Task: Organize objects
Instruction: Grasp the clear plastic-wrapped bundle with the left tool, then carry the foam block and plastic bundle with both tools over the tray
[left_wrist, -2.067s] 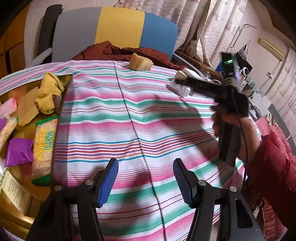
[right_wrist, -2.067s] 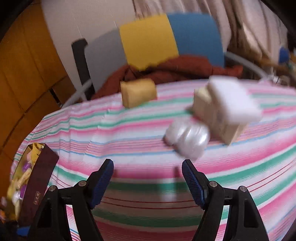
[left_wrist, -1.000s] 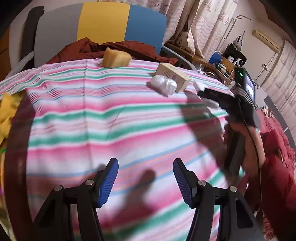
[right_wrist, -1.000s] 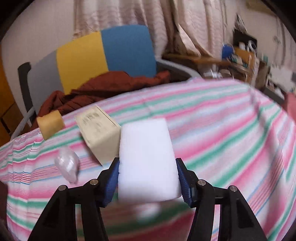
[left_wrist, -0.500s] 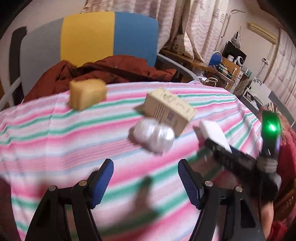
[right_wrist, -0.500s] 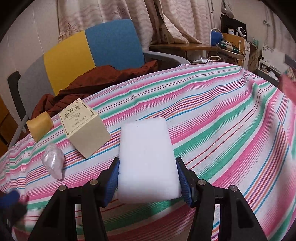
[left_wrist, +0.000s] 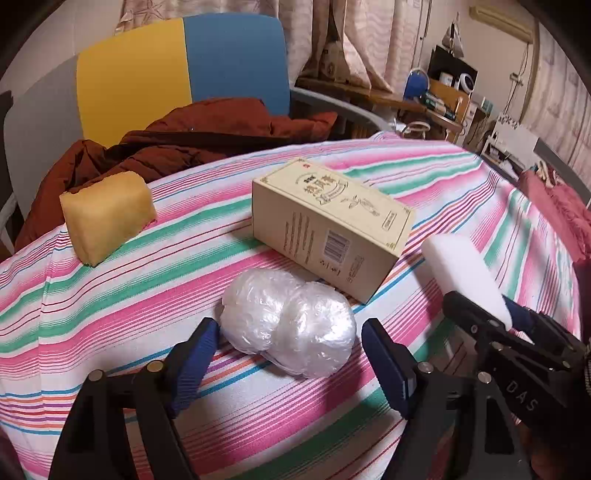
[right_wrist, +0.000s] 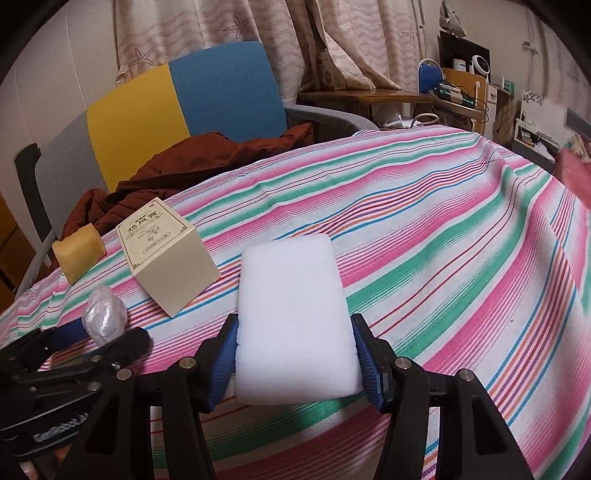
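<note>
A clear plastic-wrapped double bundle (left_wrist: 258, 314) lies on the striped tablecloth (left_wrist: 110, 317). My left gripper (left_wrist: 290, 336) stands open around it, one blue pad on each side with small gaps. Behind the bundle lies a cream carton (left_wrist: 332, 236) with a barcode, and a yellow sponge (left_wrist: 107, 214) sits near the far left edge. My right gripper (right_wrist: 294, 332) is shut on a white foam block (right_wrist: 293, 310), held just above the cloth. In the right wrist view the carton (right_wrist: 166, 254), sponge (right_wrist: 77, 254) and bundle (right_wrist: 105, 314) lie to the left.
A grey, yellow and blue chair (left_wrist: 177, 66) with a brown jacket (left_wrist: 207, 129) draped on it stands behind the table. A cluttered wooden desk (right_wrist: 443, 96) and curtains fill the back right. The cloth to the right of the white block is bare.
My left gripper has swung from the table's left side toward the plastic bundle, its jaws have widened, and they now straddle it. The right gripper has stayed put, holding the white block.
</note>
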